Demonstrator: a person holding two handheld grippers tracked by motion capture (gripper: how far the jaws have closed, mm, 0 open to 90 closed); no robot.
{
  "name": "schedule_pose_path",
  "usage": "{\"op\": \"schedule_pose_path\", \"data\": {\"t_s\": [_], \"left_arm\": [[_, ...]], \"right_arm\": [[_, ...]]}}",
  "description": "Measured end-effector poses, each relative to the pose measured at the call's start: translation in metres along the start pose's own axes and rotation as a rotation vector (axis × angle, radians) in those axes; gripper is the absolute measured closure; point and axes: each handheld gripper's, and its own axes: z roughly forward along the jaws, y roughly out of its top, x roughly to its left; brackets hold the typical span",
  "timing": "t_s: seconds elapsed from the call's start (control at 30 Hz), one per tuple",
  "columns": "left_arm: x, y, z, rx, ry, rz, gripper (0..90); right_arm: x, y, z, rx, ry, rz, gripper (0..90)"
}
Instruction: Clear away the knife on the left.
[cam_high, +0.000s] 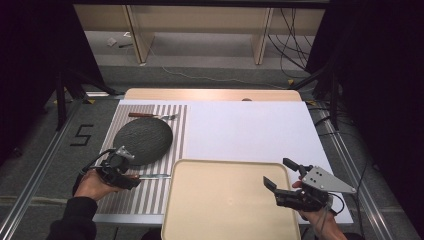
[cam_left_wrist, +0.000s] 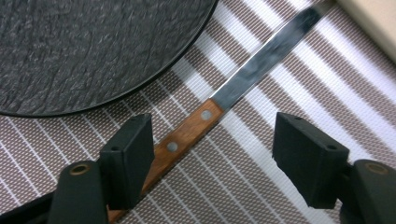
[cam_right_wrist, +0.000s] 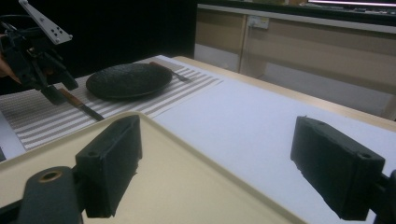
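A: High view: left claw (cam_high: 131, 176) hovering low over the knife (cam_high: 154, 176), lying on the striped mat (cam_high: 150, 192) just beside the dark plate (cam_high: 142, 140), blade pointing toward the tray (cam_high: 227, 200). Probably lining up for a grab.

B: Left gripper view: jaws standing wide apart, straddling the wooden handle (cam_left_wrist: 187, 135), one pad seeming to touch it, not yet clamping.

A: Right claw (cam_high: 281, 174)?

B: Waiting over the tray, gaping wide, holding nothing.
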Motion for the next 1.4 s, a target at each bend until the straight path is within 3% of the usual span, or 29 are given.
{"op": "schedule_pose_path", "data": {"t_s": [0.5, 0.8, 1.1, 1.27, 1.4], "left_arm": [[0.006, 0.008, 0.013, 0.088, -0.01, 0.059, 40.4], [0.006, 0.01, 0.016, 0.115, -0.024, 0.056, 48.8], [0.0, 0.018, 0.017, 0.174, -0.018, 0.066, 57.7], [-0.004, 0.023, 0.018, 0.208, -0.023, 0.071, 66.9], [-0.003, 0.023, 0.017, 0.203, -0.021, 0.054, 74.2]], "right_arm": [[0.003, 0.001, 0.0, -0.001, 0.009, -0.008, 17.5], [0.005, 0.001, 0.001, 0.003, 0.016, -0.015, 17.6], [0.006, 0.001, 0.001, 0.009, 0.018, -0.023, 17.7], [0.005, 0.001, 0.001, 0.008, 0.017, -0.023, 17.7], [0.006, 0.001, 0.001, 0.011, 0.017, -0.026, 17.8]]}}
